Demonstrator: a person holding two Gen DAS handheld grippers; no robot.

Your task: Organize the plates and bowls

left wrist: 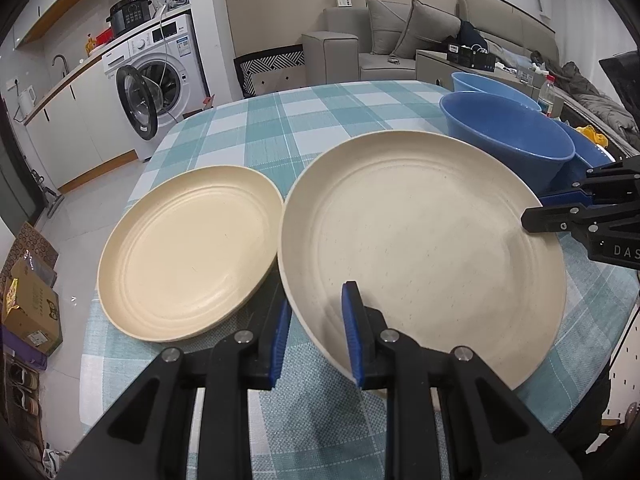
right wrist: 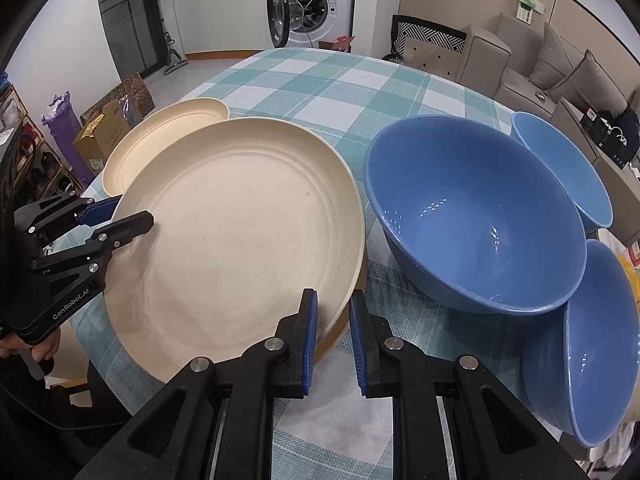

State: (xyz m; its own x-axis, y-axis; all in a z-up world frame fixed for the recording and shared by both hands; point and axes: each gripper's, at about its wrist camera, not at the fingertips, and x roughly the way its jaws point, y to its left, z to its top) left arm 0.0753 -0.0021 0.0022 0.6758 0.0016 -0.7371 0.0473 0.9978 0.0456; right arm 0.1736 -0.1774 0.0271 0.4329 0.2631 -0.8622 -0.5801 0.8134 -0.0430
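A large cream plate (left wrist: 420,240) (right wrist: 240,240) sits on the checked table, lifted a little at its edges. My left gripper (left wrist: 318,336) (right wrist: 120,212) straddles its left rim, one finger over the plate and one under, jaws apart. My right gripper (right wrist: 334,336) (left wrist: 536,206) straddles its right rim the same way. A smaller cream plate (left wrist: 188,252) (right wrist: 160,140) lies to the left, touching the large one. Three blue bowls stand to the right: a big one (right wrist: 480,216) (left wrist: 508,140), one behind (right wrist: 560,168), one tilted at the near right (right wrist: 592,344).
The teal checked tablecloth (left wrist: 280,120) covers a round table; its far half is bare cloth. A washing machine (left wrist: 160,76) with open door, cardboard boxes (left wrist: 32,300) on the floor and a grey sofa (left wrist: 400,32) lie beyond.
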